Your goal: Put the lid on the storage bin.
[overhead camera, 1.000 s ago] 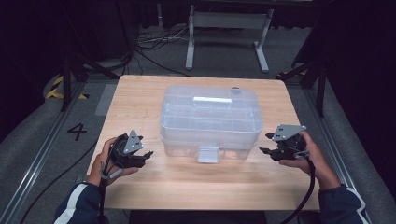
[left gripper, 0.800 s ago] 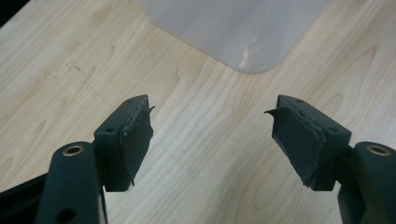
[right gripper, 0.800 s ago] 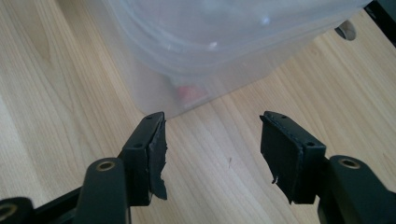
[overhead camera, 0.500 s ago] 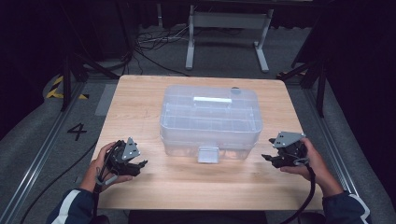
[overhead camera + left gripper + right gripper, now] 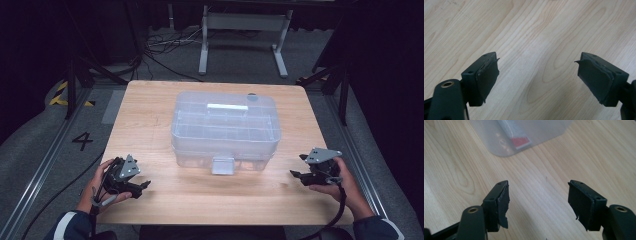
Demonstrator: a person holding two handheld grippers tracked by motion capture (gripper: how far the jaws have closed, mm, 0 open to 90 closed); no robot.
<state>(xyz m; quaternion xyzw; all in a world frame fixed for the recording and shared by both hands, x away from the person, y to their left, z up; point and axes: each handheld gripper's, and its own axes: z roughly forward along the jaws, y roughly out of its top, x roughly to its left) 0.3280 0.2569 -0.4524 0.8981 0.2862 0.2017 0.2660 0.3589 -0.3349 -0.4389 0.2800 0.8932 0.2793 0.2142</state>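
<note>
A clear plastic storage box [image 5: 225, 131] with a closed lid sat in the middle of a light wooden tabletop [image 5: 150, 115], seen from above. A white handle [image 5: 227, 106] lay flat along the top of the lid, and a pale latch [image 5: 223, 164] hung at the centre of the box's near wall. A person's forearms in dark sleeves came in from the bottom edge.

The left claw [image 5: 142, 188] was held low over the near left part of the tabletop, well apart from the box, its tips pointing to the right. In the left gripper view, the left claw [image 5: 537, 76] stood wide open and empty, with bare wood grain between the two black pads [image 5: 487, 77].

The right claw [image 5: 296, 175] was held over the near right part of the tabletop, near the box's right corner but not touching it, its tips pointing left. In the right gripper view, the right claw [image 5: 539, 202] was likewise spread wide and held nothing. Beyond its pads [image 5: 503, 203], a rounded corner of the box [image 5: 506, 142] showed at the top, with something white and red [image 5: 517, 135] blurred behind the plastic.
</note>
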